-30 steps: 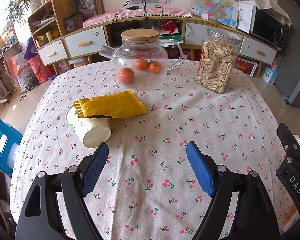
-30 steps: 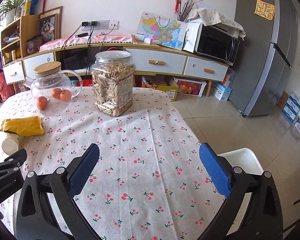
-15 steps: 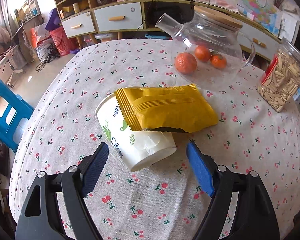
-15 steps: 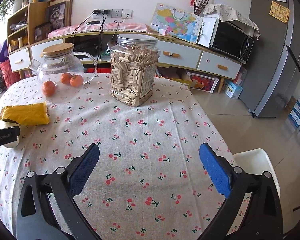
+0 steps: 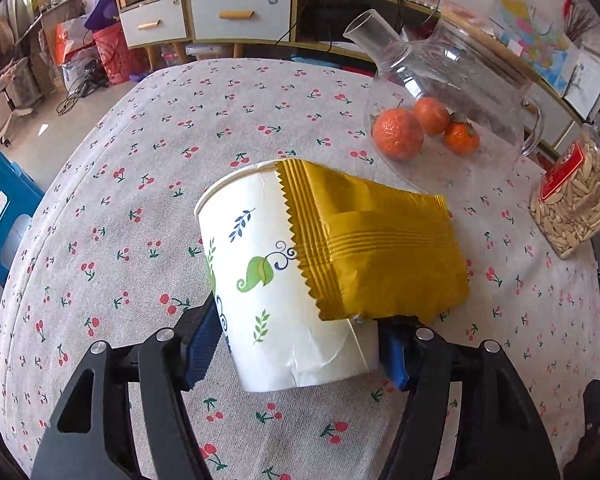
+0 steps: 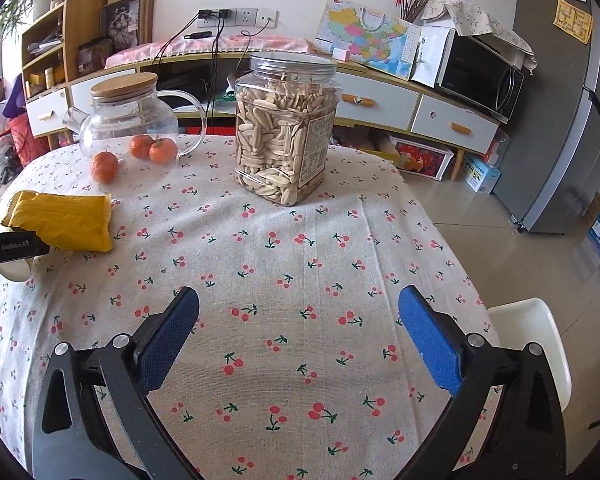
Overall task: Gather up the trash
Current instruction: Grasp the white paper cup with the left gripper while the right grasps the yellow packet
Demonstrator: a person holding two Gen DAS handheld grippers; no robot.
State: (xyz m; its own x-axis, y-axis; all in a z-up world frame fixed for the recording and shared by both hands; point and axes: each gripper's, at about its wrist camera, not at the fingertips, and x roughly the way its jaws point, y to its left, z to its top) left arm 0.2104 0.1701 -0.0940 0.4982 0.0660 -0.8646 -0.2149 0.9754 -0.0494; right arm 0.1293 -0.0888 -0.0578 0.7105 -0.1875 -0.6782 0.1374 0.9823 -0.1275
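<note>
A white paper cup point(image 5: 276, 280) with leaf prints lies on its side on the cherry-print tablecloth point(image 5: 148, 184). A yellow snack wrapper point(image 5: 380, 252) rests on top of it. My left gripper point(image 5: 296, 346) is open, with the cup's base between its blue pads, one pad on each side. I cannot tell whether the pads touch the cup. In the right wrist view the wrapper point(image 6: 66, 220) lies at the left, and part of the cup point(image 6: 14, 270) shows under the left gripper. My right gripper point(image 6: 300, 332) is open and empty above the tablecloth point(image 6: 300, 248).
A glass teapot point(image 5: 452, 92) stands behind the cup with three mandarins point(image 5: 398, 134) beside it. A clear jar of seeds point(image 6: 286, 128) stands at the table's far side. A white chair point(image 6: 536, 344) sits off the right edge. A blue stool point(image 5: 0, 208) stands at the left.
My left gripper has moved forward and down, so the cup's base now sits between its pads. My right gripper has barely moved and stays open.
</note>
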